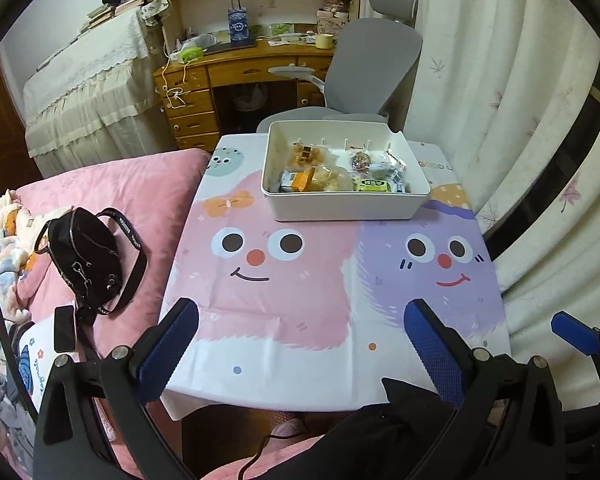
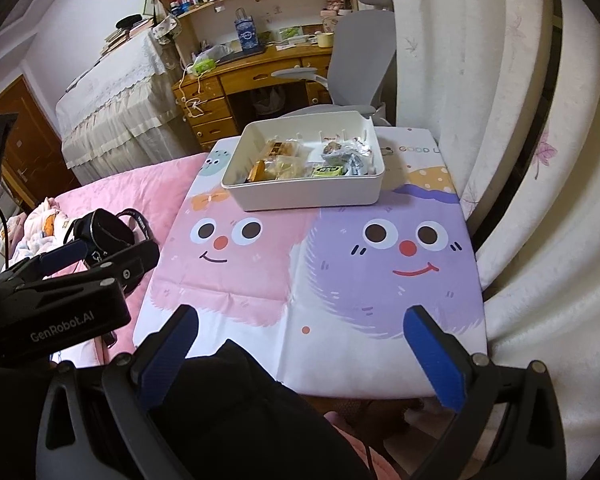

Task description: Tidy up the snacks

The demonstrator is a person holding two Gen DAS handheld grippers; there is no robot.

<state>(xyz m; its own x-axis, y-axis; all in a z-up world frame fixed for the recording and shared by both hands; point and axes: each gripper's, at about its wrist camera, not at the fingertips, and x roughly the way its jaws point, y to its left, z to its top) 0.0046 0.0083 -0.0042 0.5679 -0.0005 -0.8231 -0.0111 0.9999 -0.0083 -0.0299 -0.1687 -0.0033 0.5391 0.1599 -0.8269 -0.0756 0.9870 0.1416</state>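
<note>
The tabletop [image 1: 284, 320], under a cartoon-face cloth, fills the middle of both views and is bare apart from the bin [image 1: 346, 204] at its far edge, at about 12 o'clock from the claws. A bed [image 1: 152, 200] lies at 9 o'clock with a black bag [image 1: 84, 256] on it.

The bin holds the snacks [image 1: 340, 172]: wrapped packets lying loose, yellow-orange ones toward its left, a green one and silvery ones toward its right. Nothing lies outside it, so the sorting looks either finished or not begun; I cannot tell which.

The left claw [image 1: 302, 324] and right claw [image 2: 300, 328] both hang spread and empty over the near edge, well apart from the bin.

Risks, as I judge them: the packets overlap, so a pinch may catch two at once or crush a soft one; pushing the bin's wall could slide it off the far edge, since the cloth looks slick.
</note>
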